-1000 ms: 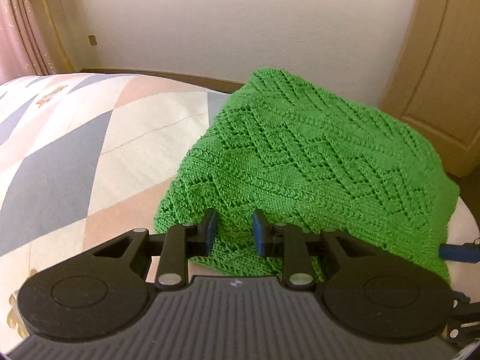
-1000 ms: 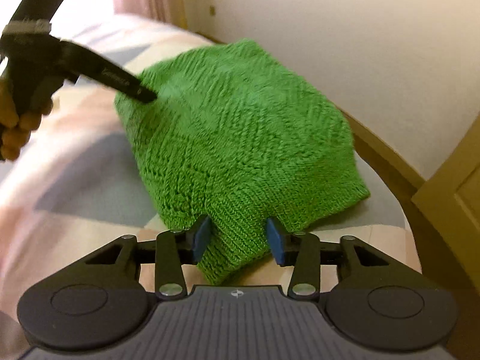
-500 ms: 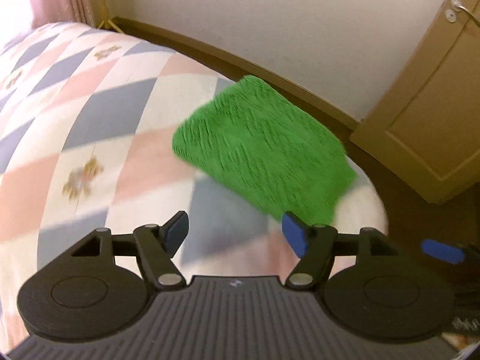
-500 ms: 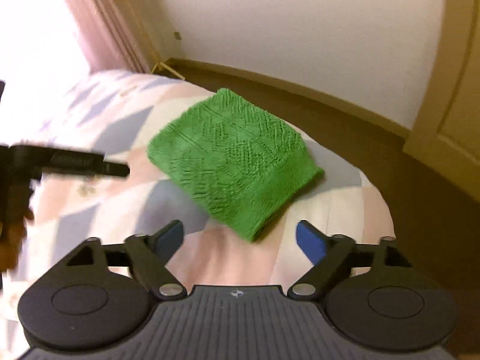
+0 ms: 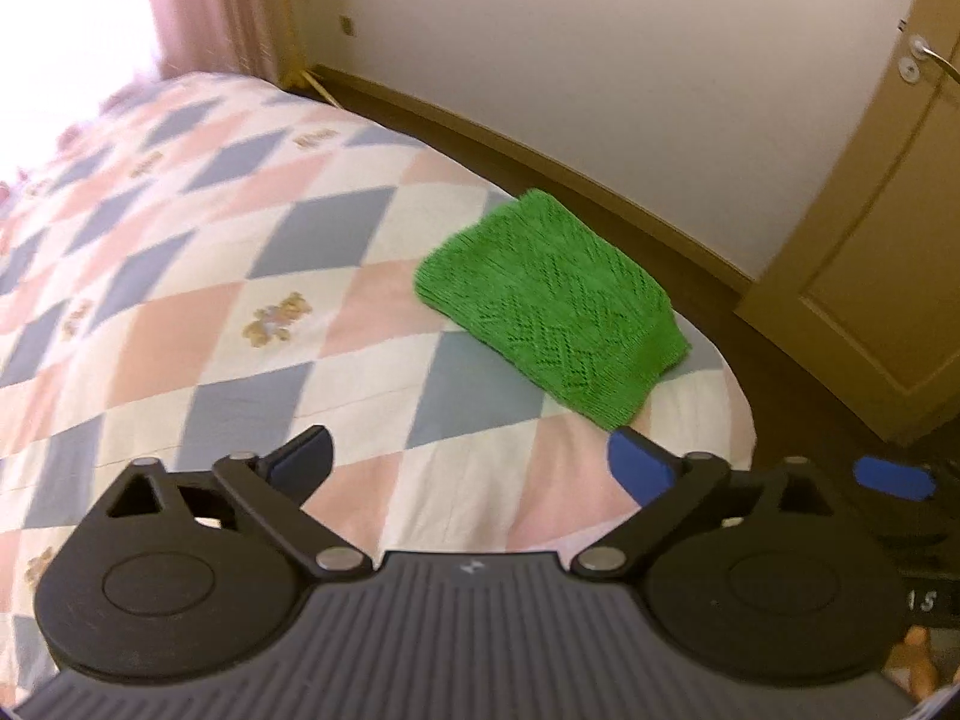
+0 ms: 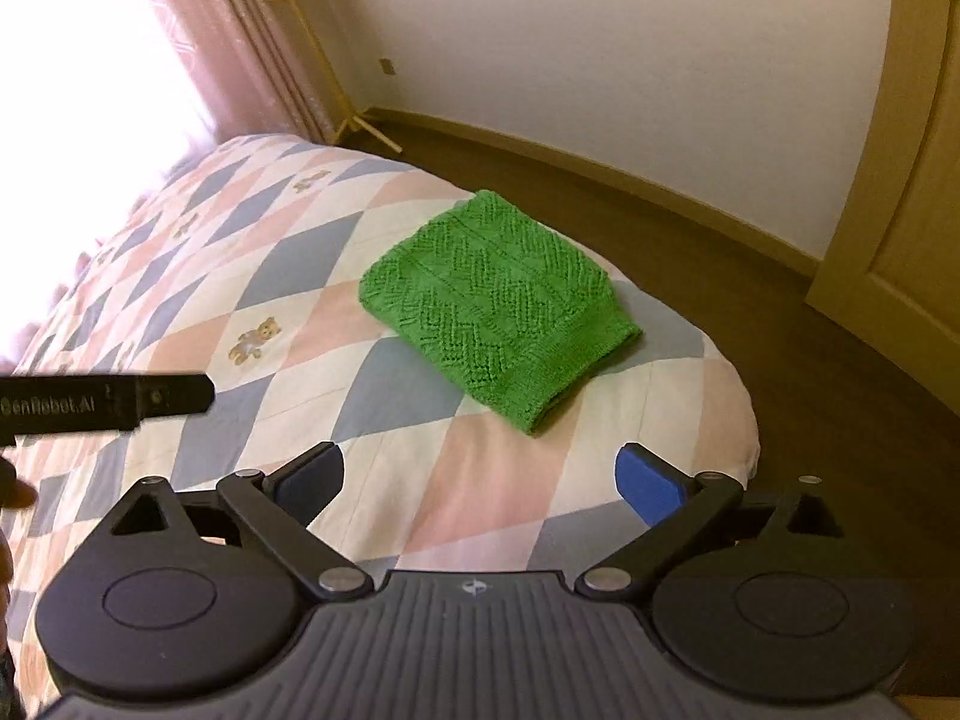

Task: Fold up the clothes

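A green knitted garment (image 5: 552, 306) lies folded into a compact rectangle near the far corner of the bed; it also shows in the right wrist view (image 6: 498, 306). My left gripper (image 5: 471, 465) is open and empty, held well back from the garment above the quilt. My right gripper (image 6: 480, 483) is open and empty too, also well back from it. The left gripper's black body (image 6: 108, 402) shows at the left edge of the right wrist view.
The bed carries a quilt (image 5: 180, 312) of pink, blue and white diamonds with small bears. Its rounded corner (image 6: 738, 420) drops to a dark wooden floor (image 6: 750, 252). A white wall, a wooden door (image 5: 888, 276) and pink curtains (image 6: 240, 42) stand beyond.
Both grippers opened, let go of the green garment and pulled back and up from it. The garment now lies folded on the bed, much farther off in both views.
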A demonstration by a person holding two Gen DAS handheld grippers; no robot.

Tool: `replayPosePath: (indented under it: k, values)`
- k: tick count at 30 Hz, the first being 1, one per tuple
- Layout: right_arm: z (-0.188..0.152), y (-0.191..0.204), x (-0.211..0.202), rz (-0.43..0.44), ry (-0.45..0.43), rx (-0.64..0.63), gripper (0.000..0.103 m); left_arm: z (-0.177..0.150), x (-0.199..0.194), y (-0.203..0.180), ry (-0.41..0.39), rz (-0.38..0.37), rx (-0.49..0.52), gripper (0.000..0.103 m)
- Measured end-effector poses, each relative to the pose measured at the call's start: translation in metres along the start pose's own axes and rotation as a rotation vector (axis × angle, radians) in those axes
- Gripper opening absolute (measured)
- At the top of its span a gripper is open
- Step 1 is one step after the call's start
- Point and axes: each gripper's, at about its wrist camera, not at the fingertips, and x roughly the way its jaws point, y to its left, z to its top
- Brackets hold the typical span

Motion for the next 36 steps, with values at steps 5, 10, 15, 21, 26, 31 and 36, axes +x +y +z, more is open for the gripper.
replayPosePath:
  k: [5,10,15,21,26,31,36]
  values:
    - [-0.014,-0.006,-0.029,-0.002,-0.019,-0.031,0.101,-0.014,-0.029,-0.02,-0.041,0.098,0.01,0.102]
    - [-0.028,-0.015,-0.061,-0.006,-0.06,-0.053,0.101,-0.035,-0.061,-0.037,-0.104,0.106,0.009,0.102]
    - [-0.045,-0.023,-0.088,-0.011,-0.089,-0.05,0.101,-0.053,-0.089,-0.046,-0.156,0.146,0.024,0.102]
    - [-0.059,-0.019,-0.107,0.007,-0.105,-0.049,0.101,-0.064,-0.122,-0.04,-0.208,0.172,0.026,0.102]
    - [-0.063,0.001,-0.118,-0.002,-0.118,-0.059,0.101,-0.066,-0.14,-0.024,-0.194,0.072,0.048,0.102]
    - [-0.066,0.025,-0.122,-0.079,-0.147,-0.058,0.103,-0.069,-0.148,0.002,-0.203,0.04,0.047,0.102]
    - [-0.067,0.049,-0.12,-0.177,-0.189,0.023,0.103,-0.067,-0.144,0.04,-0.175,0.064,0.026,0.102]
